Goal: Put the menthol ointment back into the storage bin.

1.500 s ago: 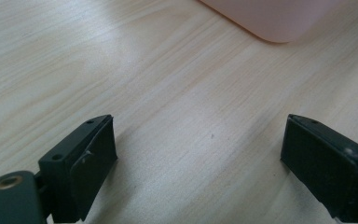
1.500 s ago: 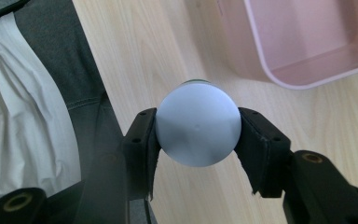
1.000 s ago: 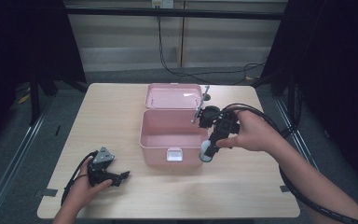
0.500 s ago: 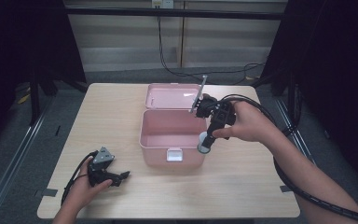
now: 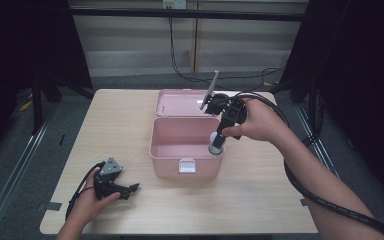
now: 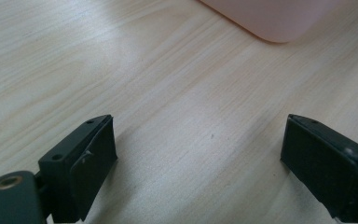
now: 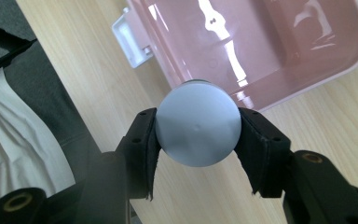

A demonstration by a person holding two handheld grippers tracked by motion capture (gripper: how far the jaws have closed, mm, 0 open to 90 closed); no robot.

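An open pink box (image 5: 166, 161) stands mid-table. My right gripper (image 5: 216, 140) points down over the box's right rim, shut on a pale grey cylinder (image 5: 215, 145). In the right gripper view the cylinder's round end (image 7: 198, 122) sits between the black pads (image 7: 142, 149), above the rim and glossy inside of the box (image 7: 279, 42). My left gripper (image 5: 128, 189) rests in a hand on the table at the front left, open. Between its wide-spread jaws in the left gripper view (image 6: 198, 154) lies bare wood, and a corner of the box (image 6: 279, 18) shows at the top.
The box's lid (image 5: 177, 102) lies folded back behind it, and a white latch (image 5: 186, 165) is on its front wall. A thick black cable (image 5: 325, 205) trails along the right forearm. Dark and white cloth (image 7: 18, 140) shows past the table's near edge.
The right gripper has carried the cylinder away from the front and slightly left, from beside the box's right front corner to over its right rim. The left gripper has stayed put.
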